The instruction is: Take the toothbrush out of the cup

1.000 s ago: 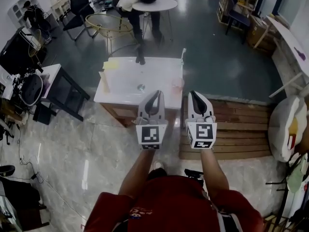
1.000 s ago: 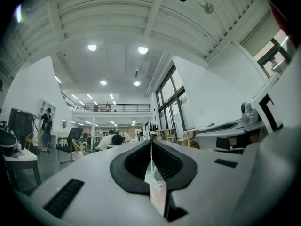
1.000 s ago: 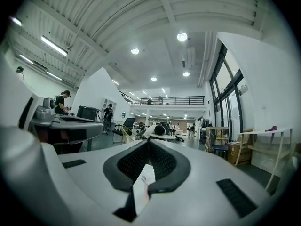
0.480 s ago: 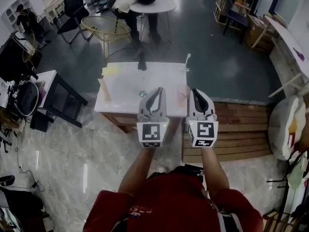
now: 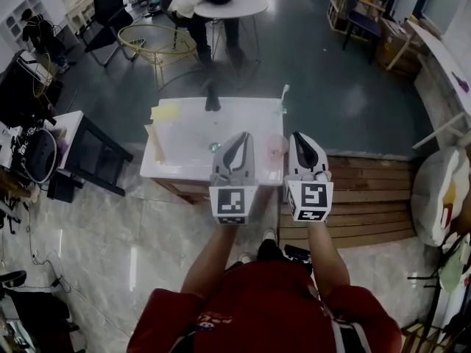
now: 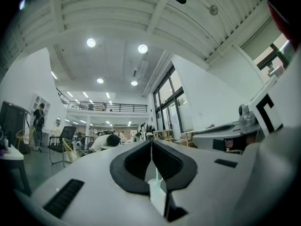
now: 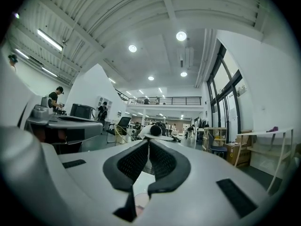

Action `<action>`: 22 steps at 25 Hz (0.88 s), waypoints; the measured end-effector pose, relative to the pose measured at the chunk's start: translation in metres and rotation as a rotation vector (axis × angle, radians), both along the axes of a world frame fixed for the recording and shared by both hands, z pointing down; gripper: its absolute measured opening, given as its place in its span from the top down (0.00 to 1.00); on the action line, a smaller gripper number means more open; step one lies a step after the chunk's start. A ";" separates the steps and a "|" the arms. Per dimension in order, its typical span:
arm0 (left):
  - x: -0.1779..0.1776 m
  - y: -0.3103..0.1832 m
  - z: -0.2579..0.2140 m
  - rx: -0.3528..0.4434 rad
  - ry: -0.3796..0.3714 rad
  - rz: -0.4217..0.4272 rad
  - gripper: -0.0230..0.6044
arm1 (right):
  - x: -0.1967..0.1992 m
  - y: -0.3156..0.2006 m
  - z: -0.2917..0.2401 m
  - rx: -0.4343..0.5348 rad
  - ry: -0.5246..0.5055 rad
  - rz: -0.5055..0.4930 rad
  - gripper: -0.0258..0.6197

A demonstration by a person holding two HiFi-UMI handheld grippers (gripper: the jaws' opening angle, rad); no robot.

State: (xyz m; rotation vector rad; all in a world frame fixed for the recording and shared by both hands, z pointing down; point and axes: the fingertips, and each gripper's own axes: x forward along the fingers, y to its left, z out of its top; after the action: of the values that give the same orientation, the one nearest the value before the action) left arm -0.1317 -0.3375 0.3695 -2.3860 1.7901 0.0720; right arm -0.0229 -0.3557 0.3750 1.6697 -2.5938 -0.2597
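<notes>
A pale pink see-through cup stands near the front right corner of a white sink counter. In the left gripper view the cup shows through the gap below the jaws, with a thin pale toothbrush handle rising from it. The right gripper view catches the cup's pink rim low between its jaws. My left gripper hangs over the counter's front edge, just left of the cup, jaws together and empty. Just right of the cup, my right gripper is shut and empty too.
A dark faucet stands behind the basin, and a thin white upright object at the counter's far right corner. A wooden slatted platform lies to the right, a black side table to the left. A person leans over a round table behind.
The sink counter has come closer in the head view, and both grippers now reach over its front edge on either side of the cup. Both stay shut.
</notes>
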 end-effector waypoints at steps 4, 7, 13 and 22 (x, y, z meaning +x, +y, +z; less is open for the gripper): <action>0.016 -0.019 -0.004 0.004 -0.013 -0.004 0.91 | 0.015 -0.021 -0.002 0.000 -0.010 -0.009 0.91; 0.028 -0.032 -0.003 0.006 -0.003 -0.003 0.91 | 0.024 -0.034 0.000 -0.004 -0.012 -0.016 0.91; 0.038 -0.048 0.001 0.011 -0.015 -0.009 0.91 | 0.033 -0.050 0.007 0.004 -0.016 -0.039 0.91; 0.042 -0.058 0.015 -0.005 -0.045 -0.041 0.91 | 0.035 -0.053 0.045 -0.002 -0.008 -0.108 0.91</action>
State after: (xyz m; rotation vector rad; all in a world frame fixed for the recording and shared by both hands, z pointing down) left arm -0.0902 -0.3951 0.3841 -2.3335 1.8208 0.0095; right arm 0.0118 -0.4090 0.4196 1.5352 -2.6934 -0.2552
